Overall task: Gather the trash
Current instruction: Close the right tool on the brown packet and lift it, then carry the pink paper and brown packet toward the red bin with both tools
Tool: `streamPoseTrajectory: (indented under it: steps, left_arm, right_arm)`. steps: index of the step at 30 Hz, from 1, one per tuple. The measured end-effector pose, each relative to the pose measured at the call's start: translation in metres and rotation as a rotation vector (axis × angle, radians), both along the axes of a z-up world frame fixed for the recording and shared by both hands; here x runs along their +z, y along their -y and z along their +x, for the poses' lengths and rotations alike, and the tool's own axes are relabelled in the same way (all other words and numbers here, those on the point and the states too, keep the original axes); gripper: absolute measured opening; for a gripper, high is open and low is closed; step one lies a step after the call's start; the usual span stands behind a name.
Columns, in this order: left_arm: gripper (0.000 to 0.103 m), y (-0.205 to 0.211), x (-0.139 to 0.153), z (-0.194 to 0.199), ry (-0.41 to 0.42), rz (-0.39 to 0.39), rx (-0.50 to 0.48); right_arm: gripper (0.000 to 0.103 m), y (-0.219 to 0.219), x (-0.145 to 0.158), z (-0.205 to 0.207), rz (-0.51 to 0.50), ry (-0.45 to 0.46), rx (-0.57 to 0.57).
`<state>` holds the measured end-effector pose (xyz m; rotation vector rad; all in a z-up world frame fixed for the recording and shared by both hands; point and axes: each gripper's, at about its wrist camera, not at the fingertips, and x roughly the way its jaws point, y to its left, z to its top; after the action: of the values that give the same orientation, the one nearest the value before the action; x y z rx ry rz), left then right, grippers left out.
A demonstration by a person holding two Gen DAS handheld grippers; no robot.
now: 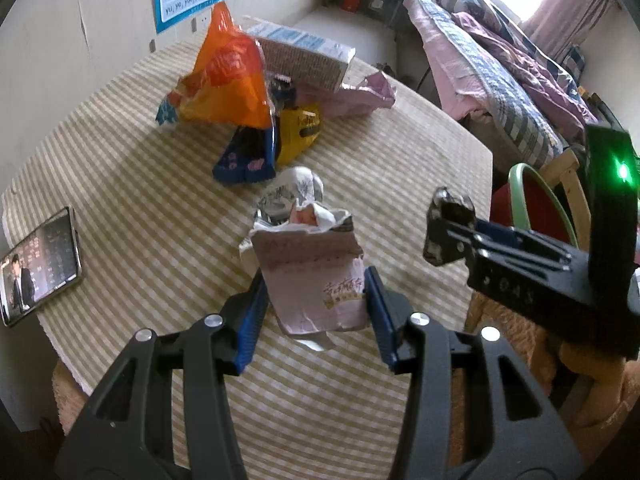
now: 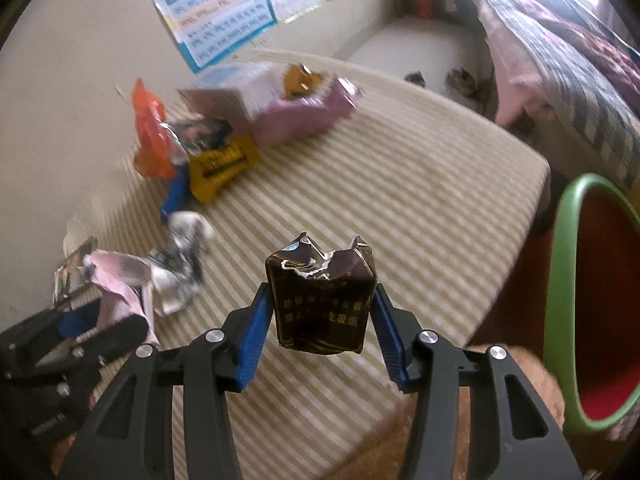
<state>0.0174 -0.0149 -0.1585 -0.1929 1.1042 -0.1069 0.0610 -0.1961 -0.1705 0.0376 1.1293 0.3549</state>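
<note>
Left tongs: blue pads pressed on both sides of a torn pink packet, held upright above the counter; jaws part-way closed on it.
Right tongs: blue pads clamped on a crumpled dark brown packet with torn top, lifted clear of the counter; jaws part-way closed on it.
Crumpled white paper: on the counter just beyond the left tongs' tips.
Trash heap: farther ahead of both tongs, toward the wall; orange bag, blue wrapper, yellow packet, pale carton, pink pack, touching or overlapping.
Bin: green rim, red inside, to the right of the right tongs, beside the counter's edge.
Phone: lit screen, on the counter left of the left tongs.
</note>
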Motion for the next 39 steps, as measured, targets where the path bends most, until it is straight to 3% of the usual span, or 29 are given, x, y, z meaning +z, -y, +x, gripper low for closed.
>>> streamPoseTrajectory:
  steps: [9, 18, 39]
  left_arm:
    - [0.045, 0.001, 0.007, -0.001, 0.026, 0.003, 0.003]
    - [0.045, 0.010, 0.028, 0.000, 0.087, 0.008, -0.004]
    - [0.045, 0.031, 0.042, 0.002, 0.112, 0.011, -0.038]
  right_arm:
    - [0.048, 0.009, 0.004, -0.005, 0.028, 0.009, -0.036]
    - [0.049, 0.024, 0.033, -0.013, 0.095, 0.062, -0.074]
    - [0.049, 0.074, 0.052, -0.021, 0.144, 0.080, -0.201]
